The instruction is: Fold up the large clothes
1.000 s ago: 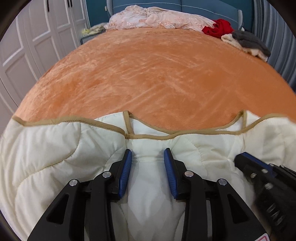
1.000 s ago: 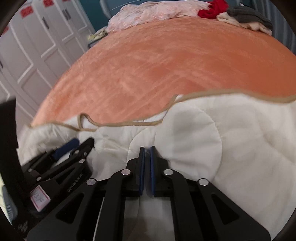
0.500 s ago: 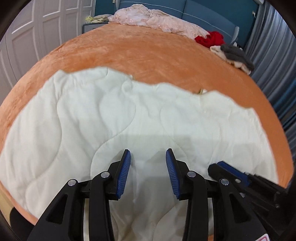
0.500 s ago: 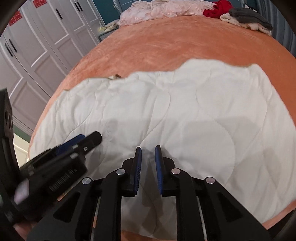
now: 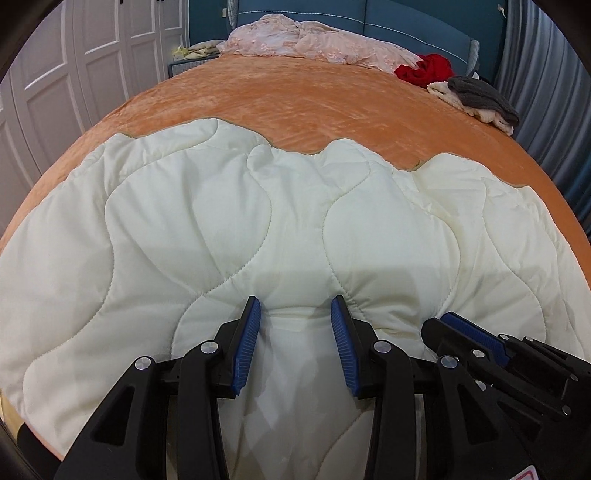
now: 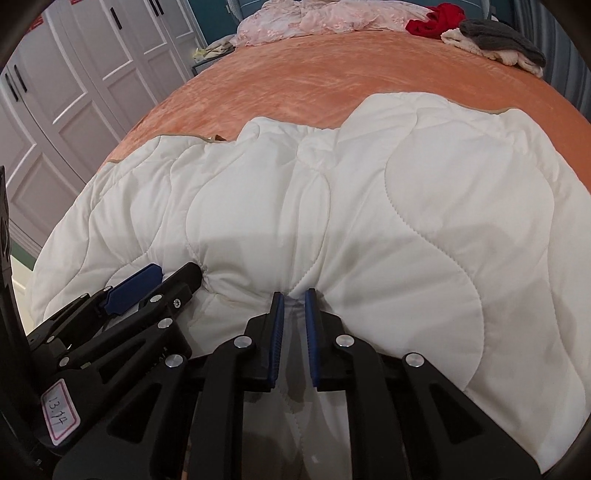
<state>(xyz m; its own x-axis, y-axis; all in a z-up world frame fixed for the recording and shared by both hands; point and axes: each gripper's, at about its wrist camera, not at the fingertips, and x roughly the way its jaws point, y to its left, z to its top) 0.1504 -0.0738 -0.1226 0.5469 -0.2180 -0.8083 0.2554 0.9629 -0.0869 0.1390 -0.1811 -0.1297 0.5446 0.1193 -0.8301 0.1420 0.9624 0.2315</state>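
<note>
A cream quilted blanket (image 5: 229,221) with a tan trim lies folded on the orange bed (image 5: 295,103); it also shows in the right wrist view (image 6: 424,206). My left gripper (image 5: 295,314) is open, its blue pads apart over the blanket's near edge. My right gripper (image 6: 294,301) has its jaws nearly closed with a pinch of the blanket's near edge between the pads. The two grippers sit side by side; the right one shows in the left wrist view (image 5: 476,332) and the left one in the right wrist view (image 6: 147,284).
At the far end of the bed lie a pink floral cloth (image 5: 314,44), a red garment (image 5: 424,70) and a grey and cream pile (image 5: 480,99). White wardrobe doors (image 5: 74,62) stand on the left. A blue headboard (image 5: 406,26) is at the back.
The blanket's tan-trimmed edge was carried away from me and laid over, so the plain cream side now faces up. Both grippers pulled back to the near edge. The right jaws parted slightly.
</note>
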